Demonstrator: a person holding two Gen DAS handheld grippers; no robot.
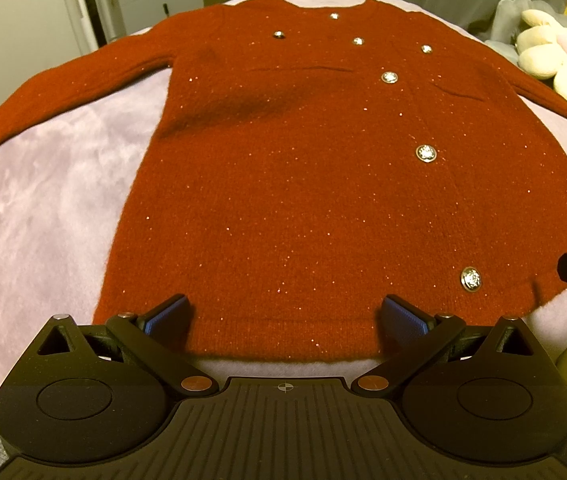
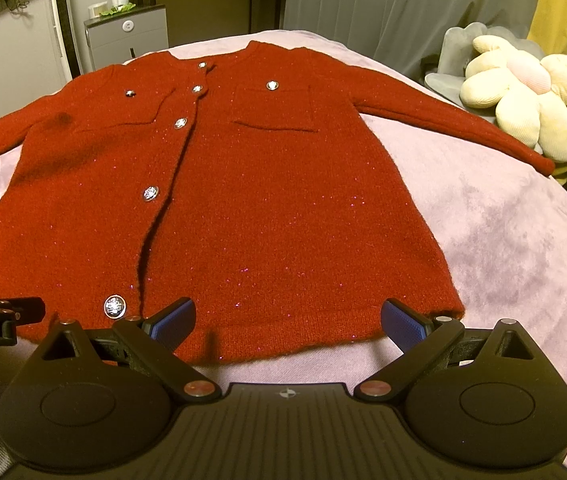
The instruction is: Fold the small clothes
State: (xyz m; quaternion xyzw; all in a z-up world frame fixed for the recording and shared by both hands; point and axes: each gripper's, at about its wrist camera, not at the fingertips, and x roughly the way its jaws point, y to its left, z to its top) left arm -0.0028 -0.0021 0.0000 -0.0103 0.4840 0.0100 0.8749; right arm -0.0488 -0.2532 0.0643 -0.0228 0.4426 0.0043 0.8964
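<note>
Lilac plush bed cover [image 1: 43, 208] under everything, left gripper [image 1: 285, 316] and right gripper [image 2: 288, 320] both spread wide at its near edge, holding nothing, red buttoned cardigan [image 2: 243, 200] flat just beyond, sleeves outstretched, flower-shaped cushion [image 2: 523, 92] at far right edge.

cardigan [image 1: 291, 184] left sleeve cut off, flower cushion [image 1: 555, 64] partly cropped

The cardigan [image 2: 243, 200] is deep red with glitter flecks and silver buttons [image 2: 114, 306]. The blanket [image 2: 503, 260] is pale lilac. The flower cushion [image 2: 523, 92] is cream, centred pink. The gripper pads [image 2: 401, 326] are blue.
</note>
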